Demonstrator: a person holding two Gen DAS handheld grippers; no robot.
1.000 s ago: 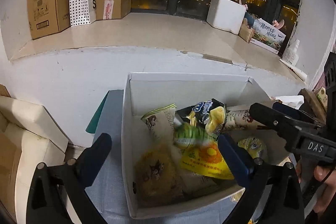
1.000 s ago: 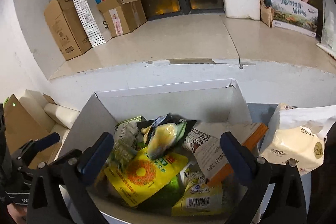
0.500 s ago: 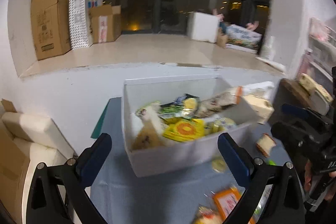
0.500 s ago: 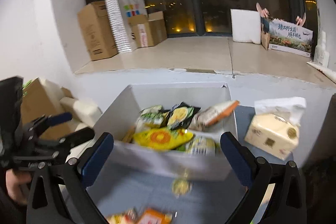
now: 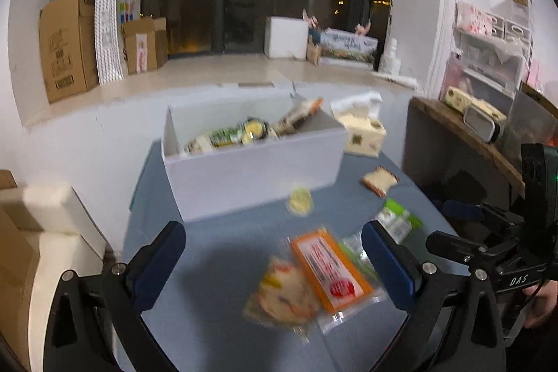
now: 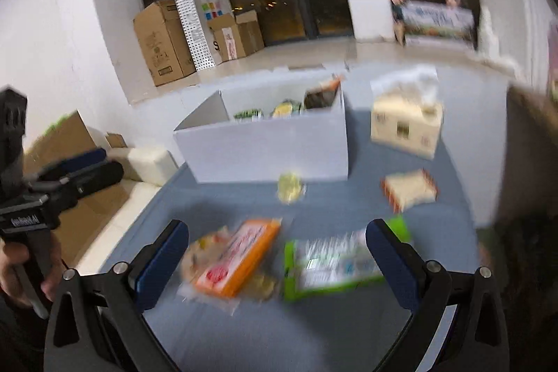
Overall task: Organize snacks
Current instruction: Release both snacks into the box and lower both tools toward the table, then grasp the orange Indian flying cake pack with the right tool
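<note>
Left wrist view, contents as seen. My left gripper (image 5: pixel 275 262): fingers spread wide, nothing between them, held above the blue-grey tablecloth (image 5: pixel 216 330). My right gripper (image 6: pixel 277 262): likewise wide open and empty, over the same cloth.

Item 1: white box (image 5: pixel 258 162), at the far side of the table, open-topped, holding several snack packets; one long packet (image 5: pixel 298 112) leans out over its right rim.

Item 2: orange packet (image 5: pixel 329 271), flat on the cloth near my left fingers, partly overlapping a pale round-printed packet (image 5: pixel 282 295) beside it.

Item 3: green-edged packet (image 6: pixel 331 262), flat on the cloth, to the right of the orange one, just behind my right fingertip.

Item 4: small yellowish round snack (image 5: pixel 299 200), on the cloth just in front of the box.

Item 5: wrapped sandwich-like piece (image 5: pixel 379 181), on the cloth to the right of the box, apart from the rest.

Item 6: tissue pack (image 5: pixel 362 135), standing to the right of the box, just beside it.

Both views are motion-blurred; print on the packets is unreadable.

A hand (image 6: pixel 17 271) grips the left gripper's handle at the left edge of the right wrist view.
</note>
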